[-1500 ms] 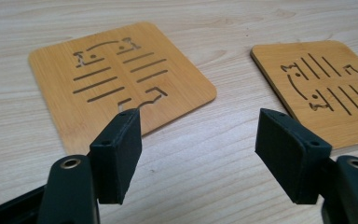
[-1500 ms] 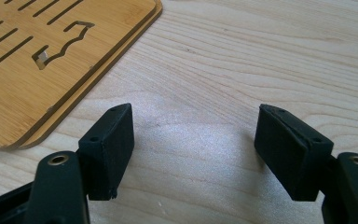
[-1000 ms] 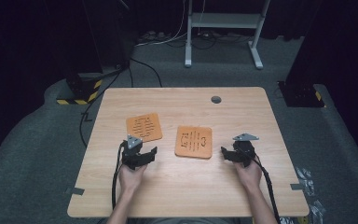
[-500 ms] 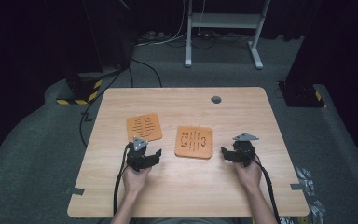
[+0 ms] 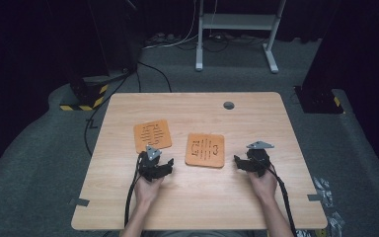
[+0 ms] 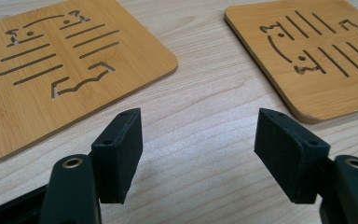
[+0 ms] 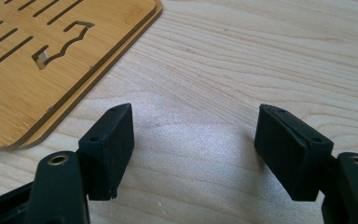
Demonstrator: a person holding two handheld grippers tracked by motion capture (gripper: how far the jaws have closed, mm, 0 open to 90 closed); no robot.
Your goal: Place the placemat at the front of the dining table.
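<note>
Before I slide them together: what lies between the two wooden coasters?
Only bare tabletop. The left gripper view shows plain wood grain between the left coaster and the right coaster; they lie apart, not touching.

2 slotted bamboo coasters (image 5: 152,136) (image 5: 206,150) flat, near, apart

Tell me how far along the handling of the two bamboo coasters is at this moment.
Nothing looks done: the left coaster and the right coaster lie flat and apart on the table. In hand: the left gripper and right gripper are both open, empty and low near the coasters. Still left: gripping either coaster and moving it.
</note>
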